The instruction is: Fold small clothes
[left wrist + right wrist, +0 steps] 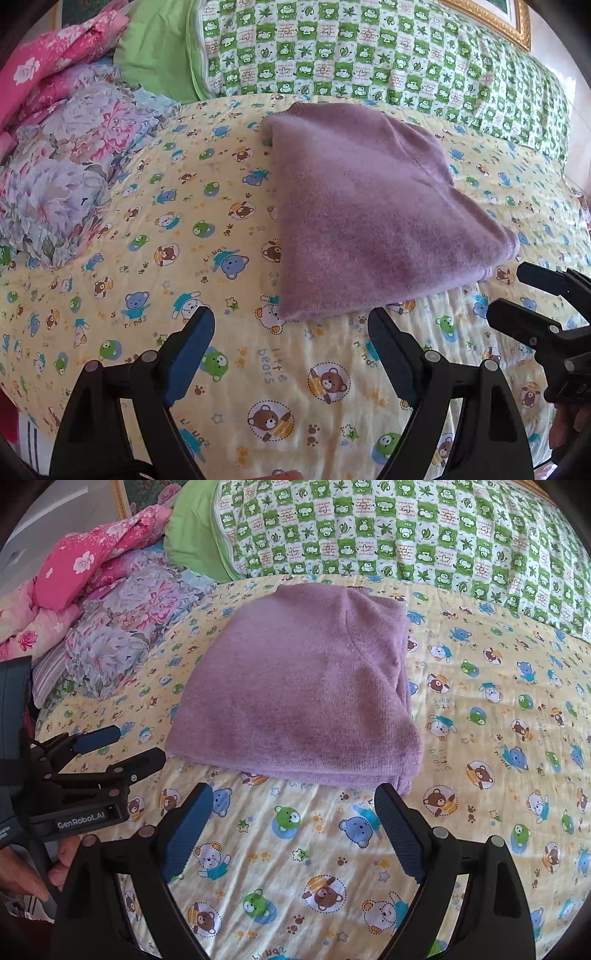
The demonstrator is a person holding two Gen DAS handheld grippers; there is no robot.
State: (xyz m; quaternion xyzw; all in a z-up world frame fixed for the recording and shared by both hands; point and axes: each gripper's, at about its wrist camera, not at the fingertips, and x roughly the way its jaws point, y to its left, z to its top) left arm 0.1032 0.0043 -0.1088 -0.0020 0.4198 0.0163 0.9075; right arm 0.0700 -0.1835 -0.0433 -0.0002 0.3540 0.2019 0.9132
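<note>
Purple knit garment point(369, 206) lies folded flat on the yellow bear-print bedspread point(166, 229), mid-bed, its near hem toward both tools. Left gripper point(291, 325) hangs just short of that hem, jaws spread wide, nothing between them. Right gripper point(293, 801) sits beside it, likewise spread and empty, tips close to the hem but apart from it. A hand point(22, 871) grips the left tool's handle. Green checked quilt point(369, 51) runs along the far side; floral bedding point(66, 177) is heaped at the left.
</note>
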